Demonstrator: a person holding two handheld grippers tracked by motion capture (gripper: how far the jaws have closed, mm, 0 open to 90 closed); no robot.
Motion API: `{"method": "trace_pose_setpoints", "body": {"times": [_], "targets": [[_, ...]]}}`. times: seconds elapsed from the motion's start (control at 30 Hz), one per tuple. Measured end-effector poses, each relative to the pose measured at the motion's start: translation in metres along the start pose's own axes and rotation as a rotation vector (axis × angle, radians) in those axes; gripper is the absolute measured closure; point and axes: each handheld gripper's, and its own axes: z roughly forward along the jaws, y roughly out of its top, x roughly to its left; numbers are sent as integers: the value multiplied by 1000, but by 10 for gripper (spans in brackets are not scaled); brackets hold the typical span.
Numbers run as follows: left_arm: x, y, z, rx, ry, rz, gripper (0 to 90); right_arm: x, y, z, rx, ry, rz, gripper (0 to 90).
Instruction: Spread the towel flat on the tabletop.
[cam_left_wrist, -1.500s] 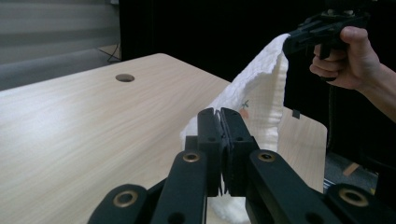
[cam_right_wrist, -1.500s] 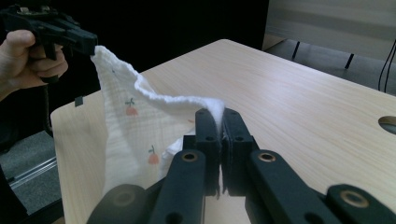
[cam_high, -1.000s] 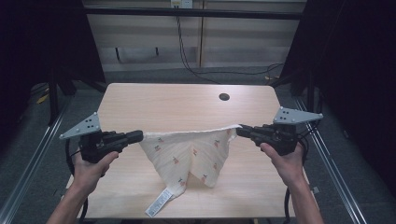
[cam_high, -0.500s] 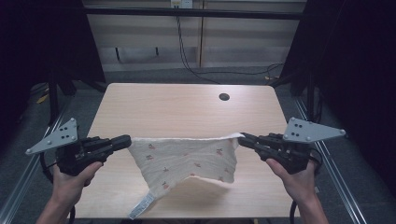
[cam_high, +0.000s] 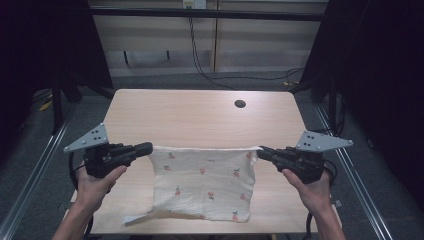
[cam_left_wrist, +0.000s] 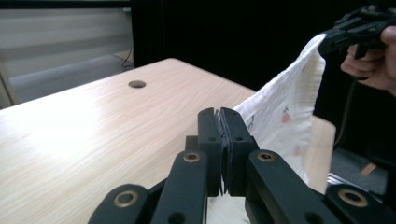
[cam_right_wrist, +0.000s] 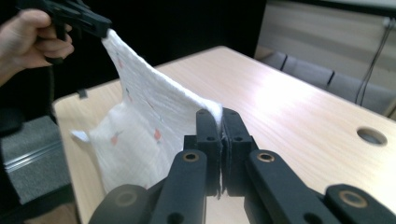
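Observation:
A white cloth (cam_high: 204, 180) with small red prints hangs stretched between my two grippers over the near half of the wooden table (cam_high: 200, 115). My left gripper (cam_high: 149, 148) is shut on the cloth's upper left corner, and my right gripper (cam_high: 261, 150) is shut on its upper right corner. The top edge runs taut and level between them. The lower edge rests on the table near the front. In the left gripper view my left gripper (cam_left_wrist: 220, 113) pinches the cloth (cam_left_wrist: 285, 112). In the right gripper view my right gripper (cam_right_wrist: 220, 114) pinches the cloth (cam_right_wrist: 144, 116).
A round cable hole (cam_high: 240, 104) sits at the table's far right. A white tag (cam_high: 134, 218) trails from the cloth's lower left by the front edge. Metal rails (cam_high: 30, 165) run along both sides of the table.
Both grippers have drawn apart and toward the table's front, pulling the cloth from a sagging fold into a flat, taut sheet. Both stay shut on its corners.

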Motion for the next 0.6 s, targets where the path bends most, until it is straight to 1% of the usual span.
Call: {"method": "trace_pose_setpoints", "body": {"times": [0.07,0.1,0.17,0.2,0.23,0.27,0.3,0.37,0.4,0.43,0.53,0.6], "targets": [[3,-1,4,3,0,3,881,-6,-4,5,5,1,12,879],[6,-1,7,8,4,-9,881,-9,-5,7,7,1,21,879],[12,-2,13,18,5,-22,881,-16,-8,12,6,2,39,879],[14,-2,15,23,13,-23,881,-20,-10,16,8,1,48,879],[16,-3,17,25,16,-24,881,-24,-12,19,11,-1,57,879],[18,-4,18,27,15,-37,881,-27,-12,22,12,1,65,879],[21,-5,18,24,14,-41,881,-30,-14,25,12,4,72,879],[25,-8,19,29,22,-52,881,-36,-16,33,25,-3,76,879],[29,-10,20,34,34,-51,881,-38,-16,35,32,-4,81,879],[32,-12,21,40,31,-59,881,-41,-18,40,35,-3,86,879],[41,-18,27,56,40,-89,881,-44,-19,49,45,1,91,879],[45,-23,31,69,44,-95,880,-46,-19,54,56,1,89,878]]}}
